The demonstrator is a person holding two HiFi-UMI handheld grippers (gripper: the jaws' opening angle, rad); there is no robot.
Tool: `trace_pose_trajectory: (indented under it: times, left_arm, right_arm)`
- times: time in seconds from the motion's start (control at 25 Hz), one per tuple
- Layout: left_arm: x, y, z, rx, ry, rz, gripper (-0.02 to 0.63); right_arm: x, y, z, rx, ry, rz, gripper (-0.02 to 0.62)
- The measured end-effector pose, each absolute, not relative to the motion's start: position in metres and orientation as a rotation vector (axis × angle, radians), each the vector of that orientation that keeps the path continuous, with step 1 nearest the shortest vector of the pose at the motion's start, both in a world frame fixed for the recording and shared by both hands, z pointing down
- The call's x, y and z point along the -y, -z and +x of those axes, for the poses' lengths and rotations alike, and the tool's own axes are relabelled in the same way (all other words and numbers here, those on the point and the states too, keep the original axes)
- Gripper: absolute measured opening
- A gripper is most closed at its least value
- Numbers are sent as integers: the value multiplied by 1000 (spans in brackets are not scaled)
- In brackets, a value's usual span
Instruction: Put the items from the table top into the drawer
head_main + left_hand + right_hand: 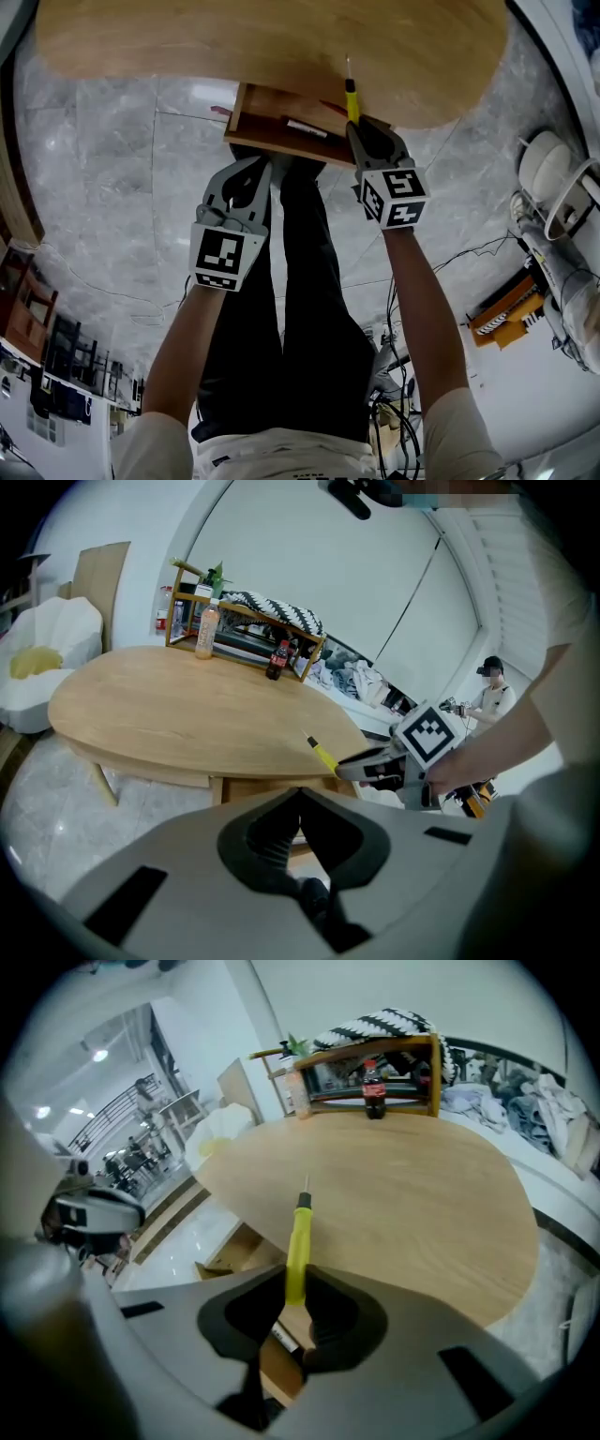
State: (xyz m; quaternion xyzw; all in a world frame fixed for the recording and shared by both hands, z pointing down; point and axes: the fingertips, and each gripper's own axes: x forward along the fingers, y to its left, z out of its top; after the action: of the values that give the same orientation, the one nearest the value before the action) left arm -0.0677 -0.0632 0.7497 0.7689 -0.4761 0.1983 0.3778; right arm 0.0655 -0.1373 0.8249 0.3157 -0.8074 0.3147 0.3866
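Right gripper view: my right tongs [295, 1281] grip a yellow screwdriver [299, 1237] over the tabletop [403, 1194] edge; left tongs [300, 794] closed, empty.

Left gripper [269, 161]: jaws together, empty, pointing far and downward. Right gripper [356, 127] (arm extended farther): jaws clamped on a yellow screwdriver [352, 96].

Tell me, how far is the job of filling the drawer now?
Done: the drawer is open, with a small white item already inside. In hand: the right tool grips a yellow screwdriver over the table edge. Left: lowering it into the drawer; a cola bottle stands at the far side.
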Motion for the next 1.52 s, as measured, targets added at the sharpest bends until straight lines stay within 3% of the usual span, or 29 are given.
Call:
trace_pose_trajectory:
  times: [0.72,1.52]
  left_arm:
    - [46,-758,-102,1271,-491,1913,21]
    - [42,-790,-132,1305,-457,1795,21]
  right_arm:
    - [56,-858,8,2050,-581,245,80]
    - [69,-917,-10,1875,-642,277,81]
